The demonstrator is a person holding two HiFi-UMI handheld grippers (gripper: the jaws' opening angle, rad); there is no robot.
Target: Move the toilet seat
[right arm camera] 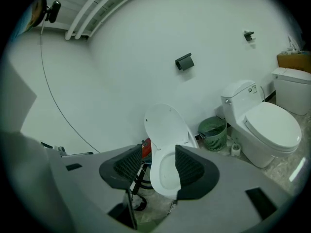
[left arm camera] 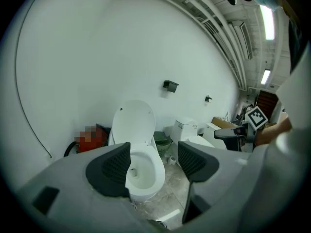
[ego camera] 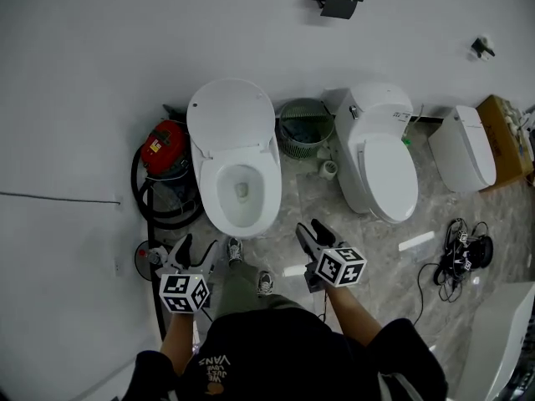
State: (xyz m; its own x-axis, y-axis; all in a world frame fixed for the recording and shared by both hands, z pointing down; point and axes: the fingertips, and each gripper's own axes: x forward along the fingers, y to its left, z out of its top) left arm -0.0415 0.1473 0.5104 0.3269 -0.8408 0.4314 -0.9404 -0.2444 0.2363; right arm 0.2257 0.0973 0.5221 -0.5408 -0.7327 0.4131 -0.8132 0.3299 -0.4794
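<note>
The toilet seat stood straight up at the back of the open toilet, leaning toward the white wall. I could not tell if a ring part lay flat on the bowl.

Nothing touched the seat. The left gripper and the right gripper hung in front of the bowl, apart from it. The left fingers were spread open with nothing between them but the far-off toilet. The right fingers were open and empty too. So I think the job had not begun: reaching the seat, taking hold and swinging it were all left to do.

There were two grippers. There were three toilets: the open one, a shut toilet beside it, and what looked like a third toilet farther right. One green basket stood between the first two. One red machine sat on the left.
</note>
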